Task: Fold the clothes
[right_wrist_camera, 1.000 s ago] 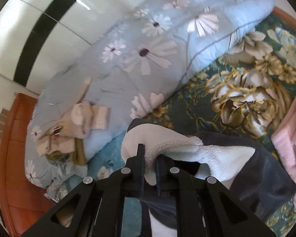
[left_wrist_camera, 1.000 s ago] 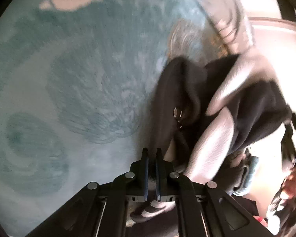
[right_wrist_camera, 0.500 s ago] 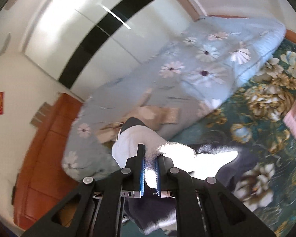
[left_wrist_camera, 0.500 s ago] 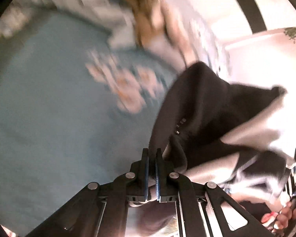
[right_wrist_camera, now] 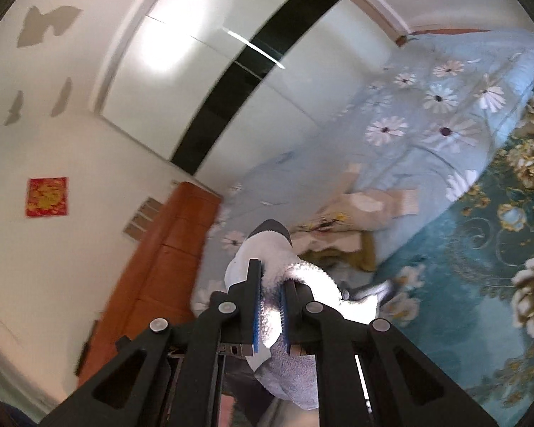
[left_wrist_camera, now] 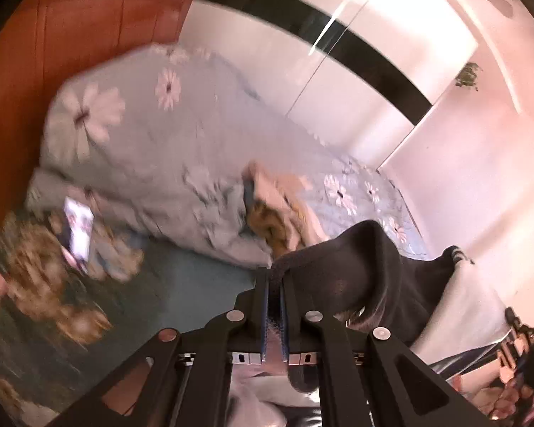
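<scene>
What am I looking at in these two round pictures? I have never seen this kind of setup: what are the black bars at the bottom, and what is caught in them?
There is no robot here. A person holds a two-finger gripper in each hand, and each round picture comes from a fisheye camera on one gripper, looking along its fingers. The black bars are those fingers. The left gripper is shut on the dark outer fabric of a fleece-lined garment. The right gripper is shut on the same garment's white fleece lining. Behind lie a bed with a teal flowered bedspread, a blue daisy-print duvet and a beige garment on it.
</scene>
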The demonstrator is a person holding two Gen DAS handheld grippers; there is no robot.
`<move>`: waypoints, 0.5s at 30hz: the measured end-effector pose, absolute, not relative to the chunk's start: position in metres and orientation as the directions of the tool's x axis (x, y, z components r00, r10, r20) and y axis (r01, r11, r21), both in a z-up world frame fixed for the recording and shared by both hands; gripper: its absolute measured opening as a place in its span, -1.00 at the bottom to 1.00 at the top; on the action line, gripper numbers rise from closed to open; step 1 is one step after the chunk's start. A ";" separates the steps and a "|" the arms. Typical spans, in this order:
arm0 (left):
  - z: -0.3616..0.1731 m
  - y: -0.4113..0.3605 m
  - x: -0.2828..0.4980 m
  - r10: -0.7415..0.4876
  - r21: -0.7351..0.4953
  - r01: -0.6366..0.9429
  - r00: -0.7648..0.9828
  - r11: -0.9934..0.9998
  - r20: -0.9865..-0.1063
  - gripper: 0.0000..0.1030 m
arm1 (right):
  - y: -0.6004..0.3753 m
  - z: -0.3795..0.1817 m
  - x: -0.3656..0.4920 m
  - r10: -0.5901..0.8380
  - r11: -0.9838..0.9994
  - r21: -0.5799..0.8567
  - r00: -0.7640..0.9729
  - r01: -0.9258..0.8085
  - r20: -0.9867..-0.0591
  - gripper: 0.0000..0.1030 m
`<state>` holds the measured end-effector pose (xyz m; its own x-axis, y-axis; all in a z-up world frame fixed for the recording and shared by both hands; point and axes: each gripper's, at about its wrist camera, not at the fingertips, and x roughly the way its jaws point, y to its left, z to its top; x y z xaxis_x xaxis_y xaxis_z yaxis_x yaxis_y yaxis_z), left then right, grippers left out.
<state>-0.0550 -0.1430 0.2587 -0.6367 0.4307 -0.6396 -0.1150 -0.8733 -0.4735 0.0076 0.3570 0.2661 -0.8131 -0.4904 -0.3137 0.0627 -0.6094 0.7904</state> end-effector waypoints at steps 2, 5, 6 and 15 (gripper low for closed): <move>0.282 -0.154 -0.046 0.437 -0.478 -0.126 -0.646 -0.869 -0.625 -0.90 | 0.347 0.284 0.014 -0.511 -0.607 0.788 -0.810 0.103 -0.288 -0.82; 0.310 -0.170 -0.027 0.437 -0.463 -0.162 -0.685 -0.871 -0.583 -0.90 | 0.333 0.308 0.026 -0.532 -0.614 0.775 -0.804 0.150 -0.266 -0.82; 0.320 -0.175 -0.019 0.434 -0.453 -0.172 -0.694 -0.875 -0.574 -0.90 | 0.330 0.316 0.032 -0.534 -0.616 0.772 -0.804 0.157 -0.263 -0.82; 0.387 -0.213 0.037 0.425 -0.378 -0.239 -0.717 -0.895 -0.552 -0.90 | 0.297 0.358 0.109 -0.565 -0.644 0.739 -0.775 0.199 -0.284 -0.82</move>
